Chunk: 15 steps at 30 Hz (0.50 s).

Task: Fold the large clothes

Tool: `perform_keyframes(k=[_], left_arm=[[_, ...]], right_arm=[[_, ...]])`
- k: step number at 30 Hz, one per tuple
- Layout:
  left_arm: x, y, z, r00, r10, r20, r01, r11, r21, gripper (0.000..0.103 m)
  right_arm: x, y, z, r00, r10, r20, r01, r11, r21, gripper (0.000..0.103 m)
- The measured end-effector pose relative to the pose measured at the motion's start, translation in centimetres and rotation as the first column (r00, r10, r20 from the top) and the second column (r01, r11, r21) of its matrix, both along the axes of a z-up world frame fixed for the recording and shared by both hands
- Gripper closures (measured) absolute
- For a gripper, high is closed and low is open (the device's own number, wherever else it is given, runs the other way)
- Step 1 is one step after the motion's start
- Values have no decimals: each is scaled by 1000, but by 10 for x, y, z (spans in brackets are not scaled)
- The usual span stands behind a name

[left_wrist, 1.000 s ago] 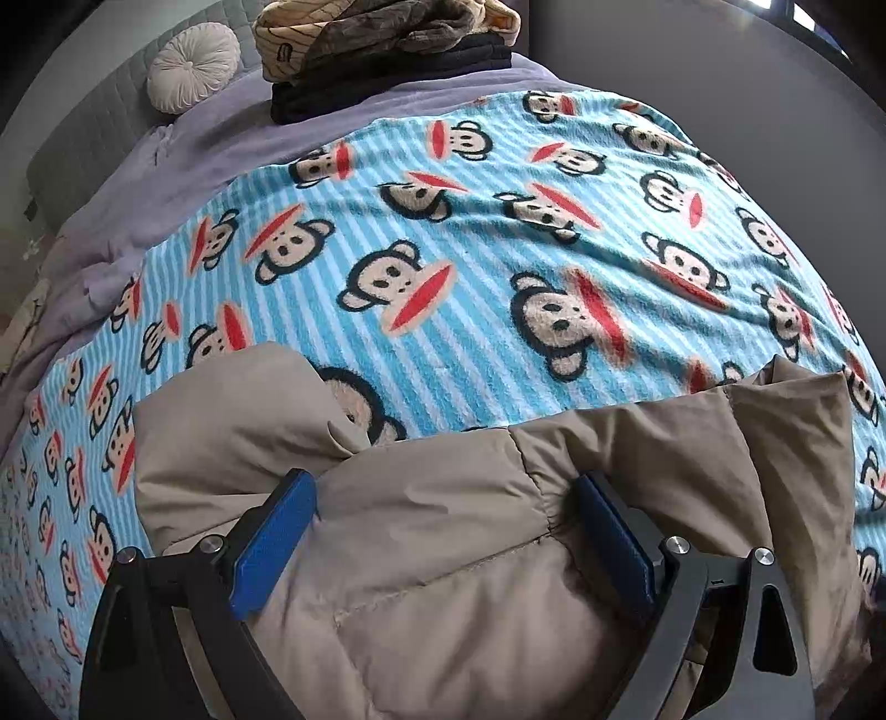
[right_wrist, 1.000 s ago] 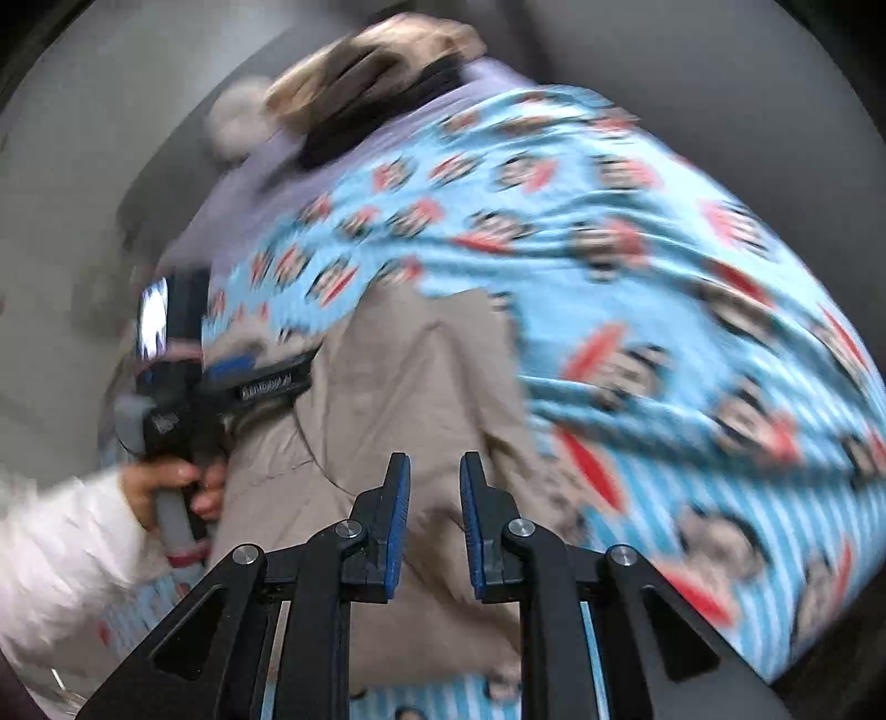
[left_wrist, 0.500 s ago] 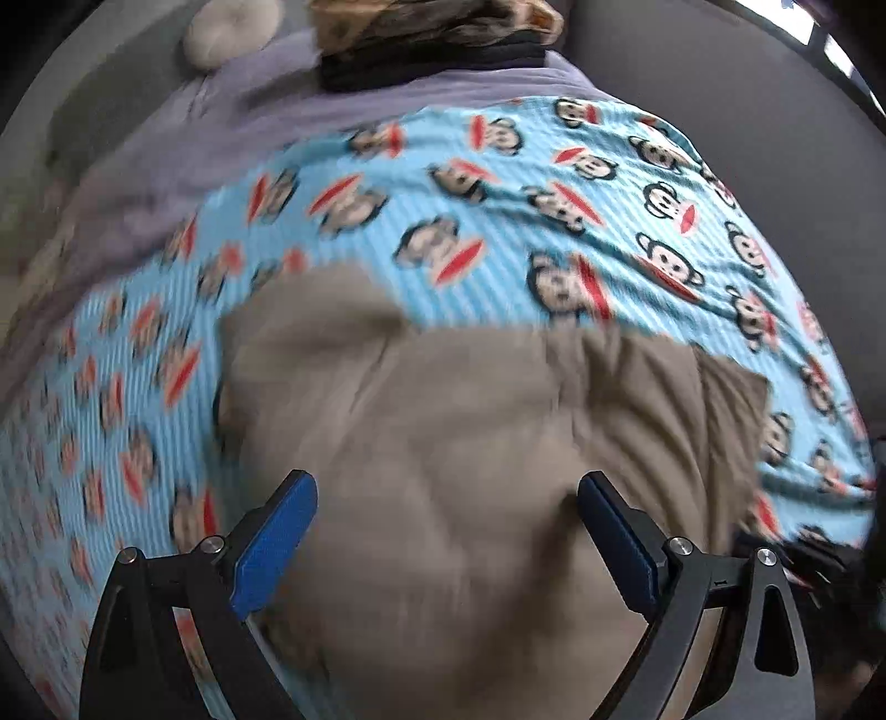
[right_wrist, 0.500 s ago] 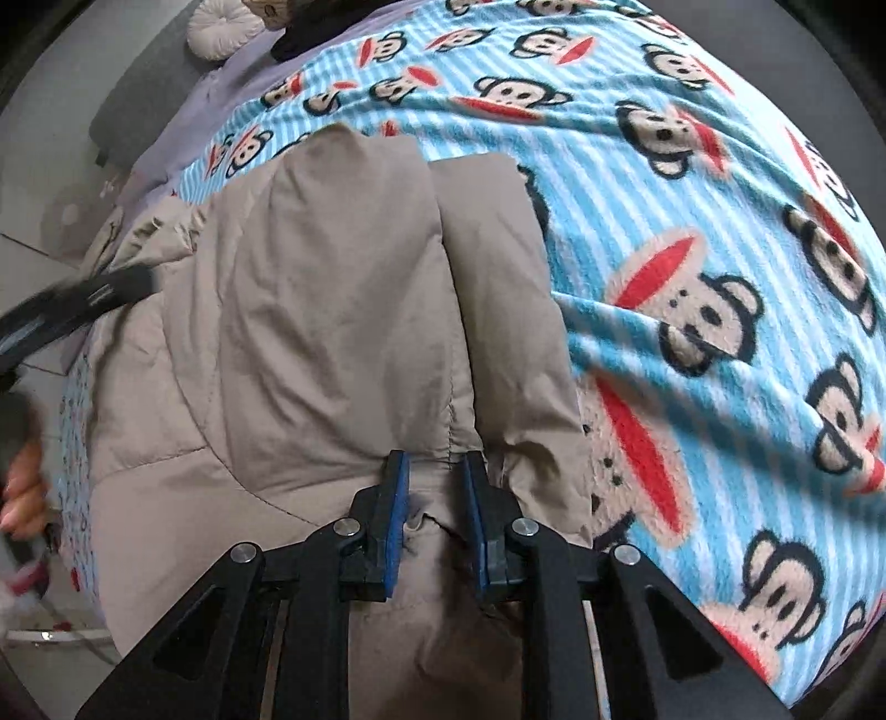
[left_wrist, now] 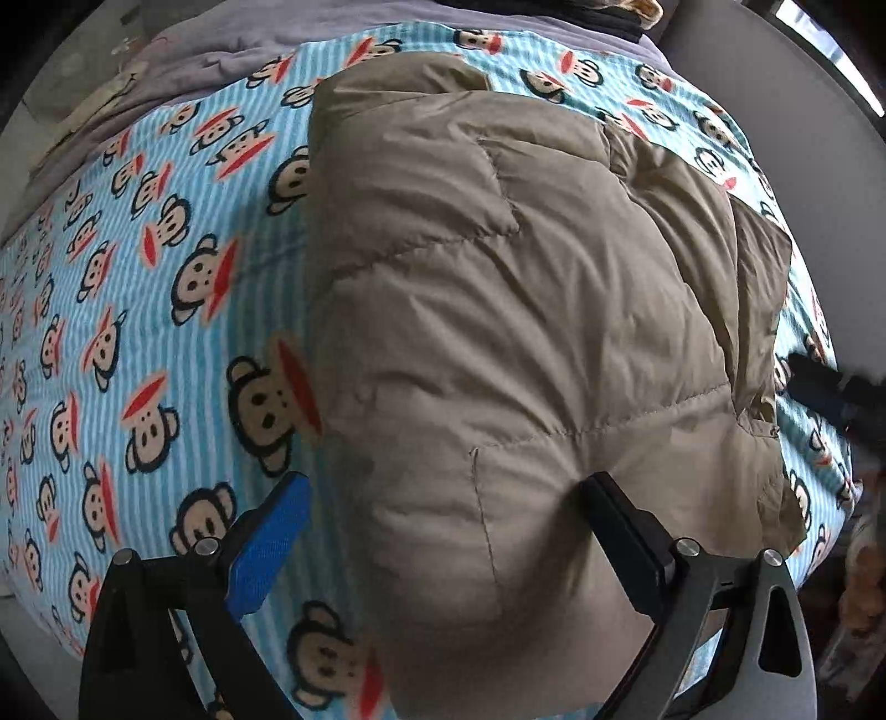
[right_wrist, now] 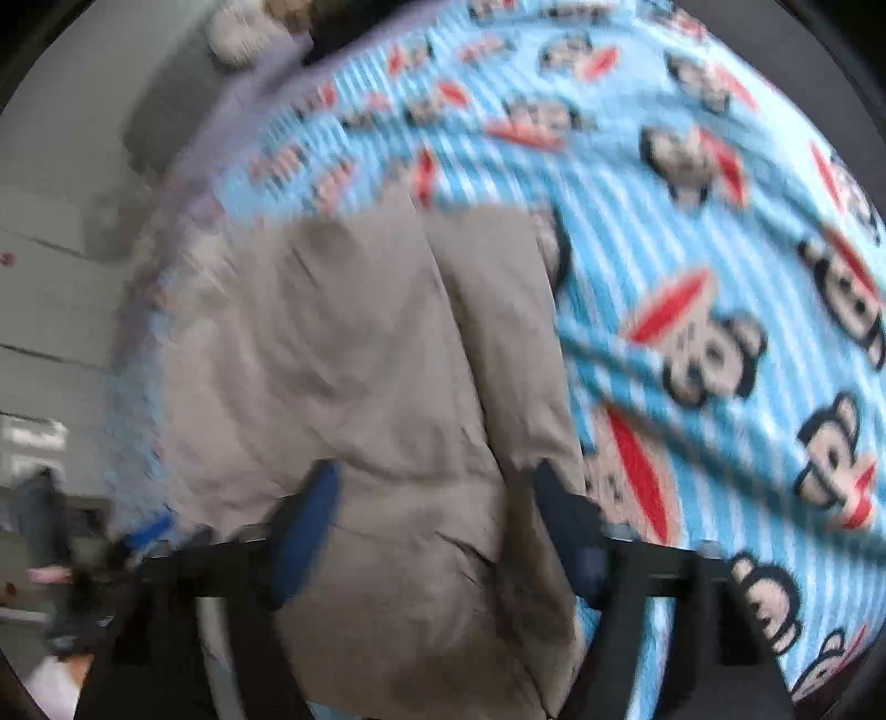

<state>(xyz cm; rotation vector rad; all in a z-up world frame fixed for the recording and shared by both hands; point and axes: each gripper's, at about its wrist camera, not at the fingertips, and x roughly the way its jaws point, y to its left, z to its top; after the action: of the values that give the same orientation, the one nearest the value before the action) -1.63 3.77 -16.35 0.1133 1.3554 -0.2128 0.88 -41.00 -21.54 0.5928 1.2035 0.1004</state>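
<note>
A khaki puffer jacket (left_wrist: 526, 310) lies folded in a thick bundle on the blue monkey-print blanket (left_wrist: 166, 288). My left gripper (left_wrist: 448, 531) hovers open over the jacket's near end, with the blue pad (left_wrist: 271, 531) above the blanket and the dark pad (left_wrist: 626, 543) against the padded cloth. In the blurred right wrist view, my right gripper (right_wrist: 437, 520) is opening its jaws. The jacket (right_wrist: 360, 360) lies loose between them and the pads do not press it. The right gripper (left_wrist: 825, 393) also shows at the jacket's far side. The left gripper (right_wrist: 111, 554) is a blur at the lower left.
A stack of folded clothes (left_wrist: 614, 19) sits at the head of the bed on a purple sheet (left_wrist: 183, 61). A round white cushion (right_wrist: 238, 33) lies near it. A grey wall (left_wrist: 830, 183) borders the bed's right side, and the floor (right_wrist: 50, 310) drops away beyond the left edge.
My right gripper, shut on the jacket's edge before, has opened wide. My left gripper has swung over the jacket and rolled, so the whole folded bundle now fills its view.
</note>
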Motion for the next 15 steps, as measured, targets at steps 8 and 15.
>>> perform_keyframes(k=[8, 15], left_arm=[[3, -2, 3, 1000, 8, -16, -8, 1000, 4, 4], [3, -7, 6, 1000, -10, -19, 10, 1000, 28, 4]], right_arm=[[50, 13, -20, 994, 58, -94, -63, 997, -47, 73], [46, 12, -41, 987, 55, -151, -62, 997, -43, 72]])
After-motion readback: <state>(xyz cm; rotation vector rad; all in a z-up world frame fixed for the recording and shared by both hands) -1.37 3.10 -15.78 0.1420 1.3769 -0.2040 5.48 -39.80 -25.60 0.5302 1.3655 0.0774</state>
